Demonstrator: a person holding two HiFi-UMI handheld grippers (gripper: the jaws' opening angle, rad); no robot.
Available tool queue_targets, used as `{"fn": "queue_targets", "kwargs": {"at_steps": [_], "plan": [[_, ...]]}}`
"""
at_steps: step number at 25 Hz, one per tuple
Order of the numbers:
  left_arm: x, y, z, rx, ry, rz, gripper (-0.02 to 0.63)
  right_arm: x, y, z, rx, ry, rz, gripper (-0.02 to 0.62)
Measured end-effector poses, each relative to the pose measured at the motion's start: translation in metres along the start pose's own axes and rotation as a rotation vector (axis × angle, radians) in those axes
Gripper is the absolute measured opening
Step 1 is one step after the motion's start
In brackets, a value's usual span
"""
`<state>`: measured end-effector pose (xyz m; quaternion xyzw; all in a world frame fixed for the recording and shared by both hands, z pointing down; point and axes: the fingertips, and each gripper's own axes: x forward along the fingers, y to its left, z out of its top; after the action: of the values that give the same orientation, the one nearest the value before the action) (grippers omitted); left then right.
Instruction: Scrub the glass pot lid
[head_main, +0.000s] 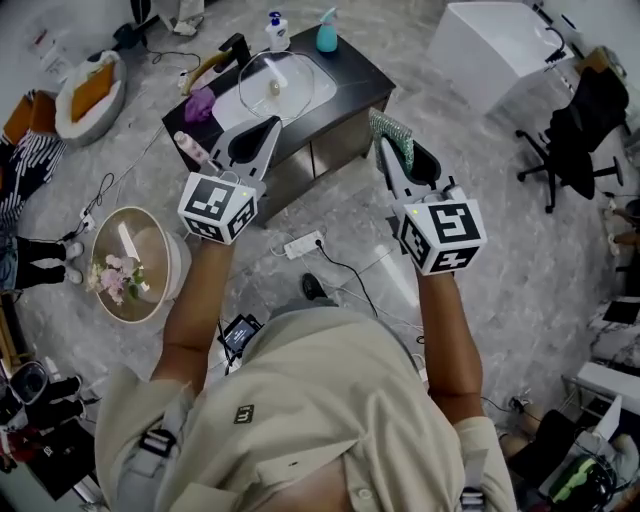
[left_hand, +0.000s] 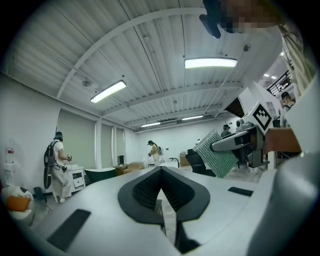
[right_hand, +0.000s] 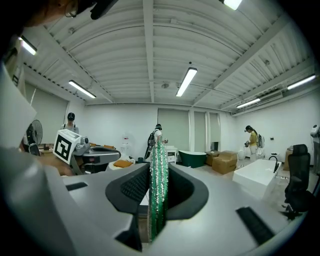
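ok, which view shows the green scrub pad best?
Left gripper view: the green scrub pad faces it broadside. Right gripper view has it edge-on, clamped in the right gripper; head view shows it small.

Arms outstretched; left gripper (head_main: 270, 126) closed empty, right gripper (head_main: 386, 152) clamping scouring pad (right_hand: 159, 185).

Can't see the lower end of the scrub pad (head_main: 392, 135), swallowed by the right tool (head_main: 398, 160). Can't trace the table (head_main: 352, 78) along its near edge, covered by the left tool (head_main: 268, 128). Can't read the bottles (head_main: 277, 32): too small.
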<state>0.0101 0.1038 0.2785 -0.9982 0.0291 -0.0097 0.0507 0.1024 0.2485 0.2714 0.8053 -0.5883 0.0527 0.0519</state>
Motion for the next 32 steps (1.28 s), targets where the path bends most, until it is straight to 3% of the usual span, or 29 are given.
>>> {"fn": "queue_targets", "kwargs": {"at_steps": [12,21,32], "plan": [[-0.010,0.106,-0.001,-0.037,-0.011,0.129,0.009,0.137,0.010,0.017,-0.007,0.026,0.123,0.089],[-0.044,0.171,-0.027,-0.039,0.028,0.325,0.009,0.259,0.041,0.018,-0.053,0.009,0.324,0.090],[0.042,0.259,-0.063,-0.122,0.110,0.510,0.009,0.430,0.016,-0.007,-0.089,0.115,0.555,0.089]]}}
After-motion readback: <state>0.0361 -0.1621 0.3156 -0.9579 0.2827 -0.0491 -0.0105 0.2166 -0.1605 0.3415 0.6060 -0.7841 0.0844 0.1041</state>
